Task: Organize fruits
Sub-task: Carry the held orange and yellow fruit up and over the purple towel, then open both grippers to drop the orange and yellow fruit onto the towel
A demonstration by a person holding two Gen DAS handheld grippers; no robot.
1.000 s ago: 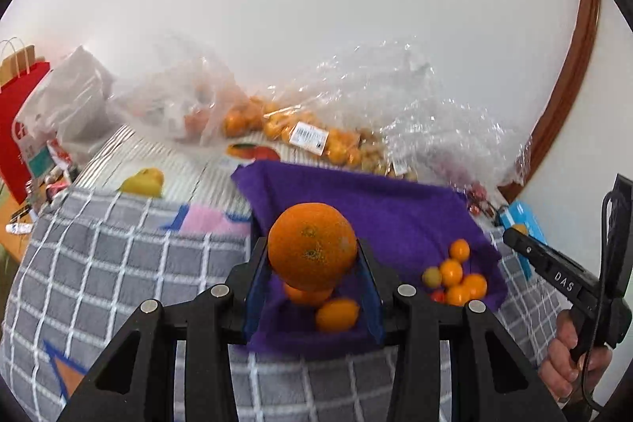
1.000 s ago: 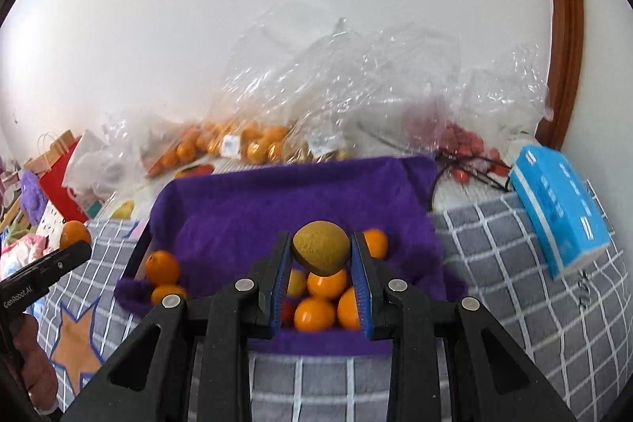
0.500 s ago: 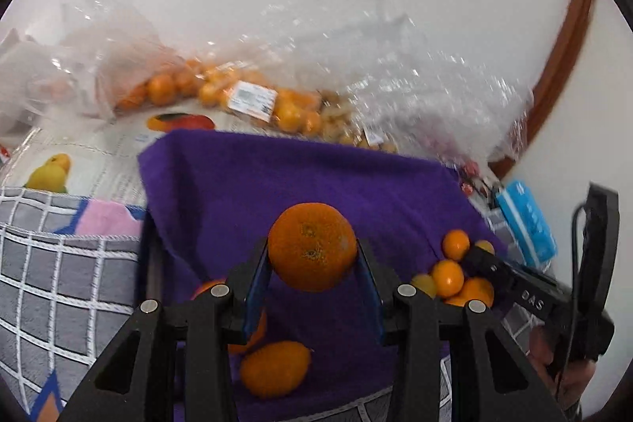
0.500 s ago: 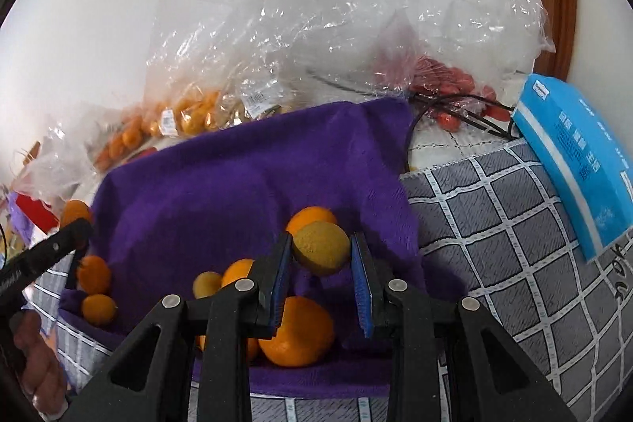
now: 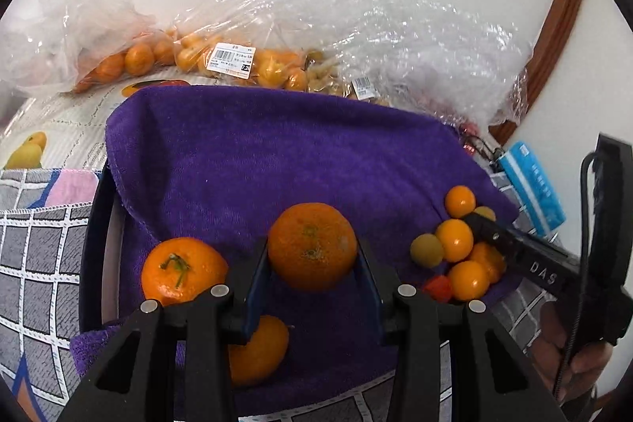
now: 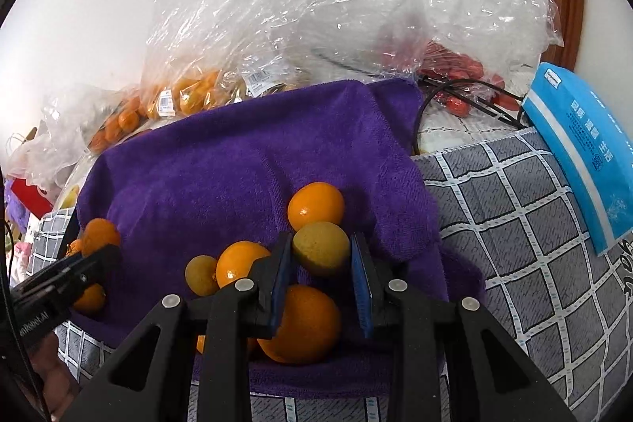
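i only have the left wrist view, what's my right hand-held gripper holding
Observer: A small yellow-green fruit, clamped between the right hand-held gripper pads.
Operator: whats right under it
Observer: A larger orange fruit on the purple towel, directly below the pads.
Operator: anything off to its right
Observer: A blue packet lies on the grey checked cloth, clear of the towel.

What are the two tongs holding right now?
Left tongs: closed on a big orange mandarin.
Right tongs: closed on a small yellow-green fruit.
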